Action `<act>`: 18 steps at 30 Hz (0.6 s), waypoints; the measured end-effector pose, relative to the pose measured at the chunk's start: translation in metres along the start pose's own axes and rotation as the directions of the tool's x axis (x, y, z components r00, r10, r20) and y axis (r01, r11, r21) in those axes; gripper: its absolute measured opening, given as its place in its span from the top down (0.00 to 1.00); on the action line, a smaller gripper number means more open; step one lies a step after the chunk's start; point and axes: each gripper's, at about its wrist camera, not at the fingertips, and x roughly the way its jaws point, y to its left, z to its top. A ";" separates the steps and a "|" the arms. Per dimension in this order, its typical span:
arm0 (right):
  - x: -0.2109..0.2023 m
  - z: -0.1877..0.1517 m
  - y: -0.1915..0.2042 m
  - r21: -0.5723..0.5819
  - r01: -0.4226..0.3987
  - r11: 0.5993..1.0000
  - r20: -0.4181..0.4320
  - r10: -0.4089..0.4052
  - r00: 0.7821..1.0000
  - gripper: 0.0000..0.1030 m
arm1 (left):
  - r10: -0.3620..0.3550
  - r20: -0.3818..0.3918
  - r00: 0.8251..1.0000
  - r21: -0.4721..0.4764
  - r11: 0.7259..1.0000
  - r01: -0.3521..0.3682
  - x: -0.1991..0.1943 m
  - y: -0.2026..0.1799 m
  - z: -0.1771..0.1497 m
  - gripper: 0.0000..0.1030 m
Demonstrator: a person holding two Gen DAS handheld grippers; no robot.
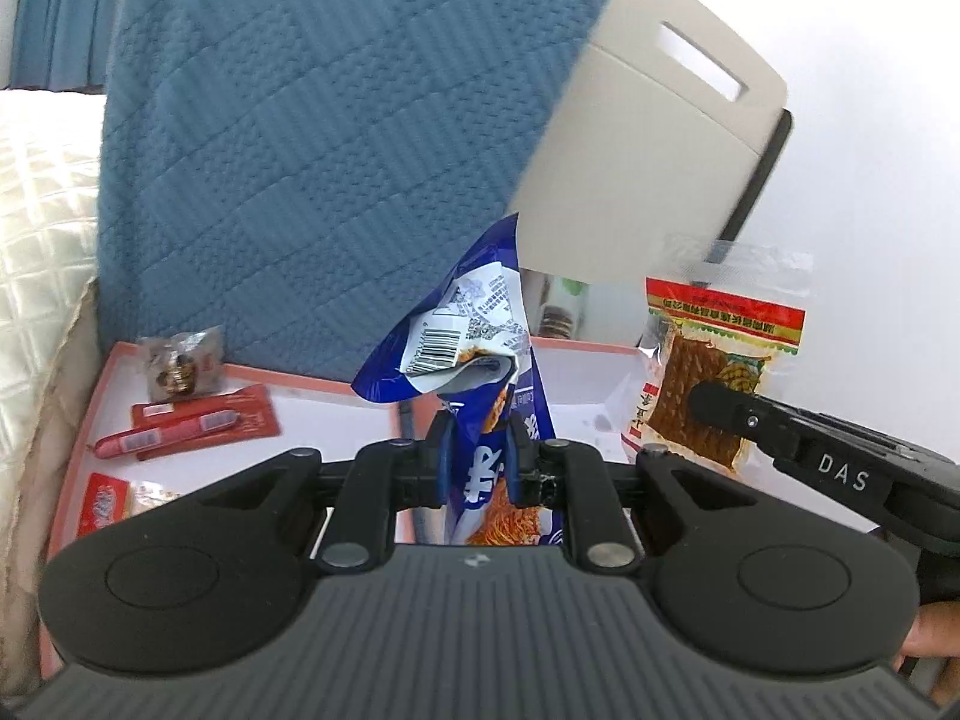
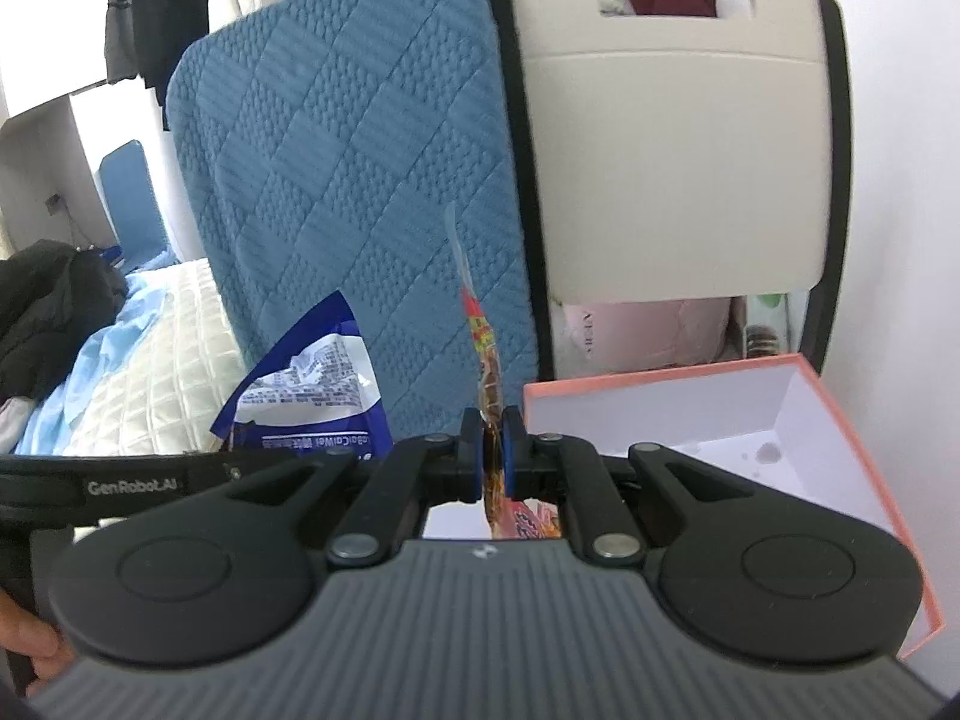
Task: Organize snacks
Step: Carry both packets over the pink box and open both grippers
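Midway through sorting: the left gripper [image 1: 477,450] clamps a blue snack bag [image 1: 474,372] and the right gripper [image 2: 493,450] a clear dried-snack packet [image 1: 708,372], both lifted above the pink-rimmed box [image 2: 840,414]; sausage sticks [image 1: 180,429] and perhaps three other packets remain at its left.

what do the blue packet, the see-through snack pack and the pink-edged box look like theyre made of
Blue packet: glossy printed plastic film, likely foil-lined; it crinkles and shines.
See-through snack pack: clear plastic film; the brown strips show through it.
Pink-edged box: probably matte cardboard, with thin flat walls and sharp folded corners.
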 end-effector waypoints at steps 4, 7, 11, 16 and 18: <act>-0.008 -0.003 -0.020 0.008 0.032 0.999 -0.002 -0.032 0.999 0.91 | -0.020 -0.018 1.000 0.025 0.999 0.021 0.014 -0.024 -0.004 0.81; -0.011 -0.008 -0.036 0.019 0.062 0.998 -0.014 -0.062 0.998 0.91 | -0.040 -0.040 0.998 0.036 0.998 0.042 0.029 -0.044 -0.010 0.81; -0.006 -0.015 -0.060 0.023 0.104 0.994 -0.060 -0.103 0.993 0.91 | -0.086 -0.082 0.993 0.021 0.996 0.088 0.055 -0.068 -0.020 0.81; -0.003 -0.030 -0.091 0.059 0.158 0.986 -0.055 -0.155 0.986 0.91 | -0.070 -0.160 0.985 0.043 0.996 0.078 0.093 -0.092 -0.037 0.81; 0.003 -0.041 -0.104 0.088 0.166 0.982 -0.073 -0.160 0.984 0.91 | -0.059 -0.188 0.980 0.042 0.997 0.068 0.105 -0.098 -0.045 0.81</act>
